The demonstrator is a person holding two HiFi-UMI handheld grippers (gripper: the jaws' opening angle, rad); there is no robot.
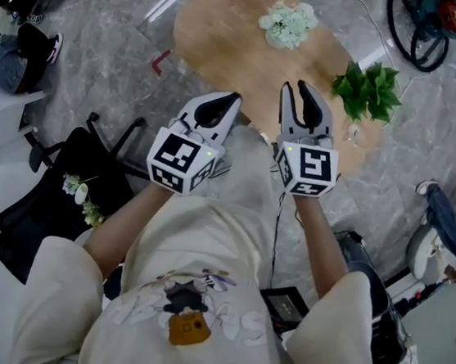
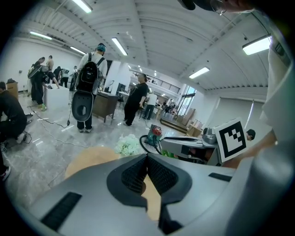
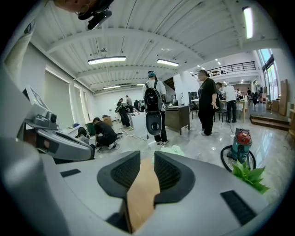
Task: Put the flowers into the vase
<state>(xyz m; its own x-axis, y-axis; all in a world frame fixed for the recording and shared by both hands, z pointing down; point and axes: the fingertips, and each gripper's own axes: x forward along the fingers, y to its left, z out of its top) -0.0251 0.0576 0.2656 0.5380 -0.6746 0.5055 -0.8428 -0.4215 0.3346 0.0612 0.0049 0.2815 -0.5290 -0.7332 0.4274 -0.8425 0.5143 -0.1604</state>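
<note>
The person stands at the near end of an oval wooden desk (image 1: 228, 49), holding both grippers out over its near edge.

The left gripper (image 1: 232, 98) has its jaws together at the tips, with nothing caught between them. In the left gripper view (image 2: 147, 159) the pads meet, and only a sliver of the desk top shows below them. The right gripper (image 1: 295, 88) has its jaws apart and empty. In the right gripper view (image 3: 146, 156) a strip of bare desk top shows through the gap. Neither gripper touches anything on the desk.

The flowers (image 1: 288, 24), a pale white-green bunch, lie on the desk near its far end, well apart from both grippers. They also show beyond the jaws in the left gripper view (image 2: 128, 144) and in the right gripper view (image 3: 173, 150). A leafy green sprig (image 1: 368, 89) sits at the desk's right edge, nearer the right gripper. Something clear like glass stands just under it at the rim, too small to tell what it is.

On the floor to the left of the desk stands a black chair (image 1: 43, 212) with a few small white and yellow blooms (image 1: 82, 196) on its seat. Beyond the desk's far right side a vacuum cleaner (image 1: 429, 20) rests on the marble floor.
</note>
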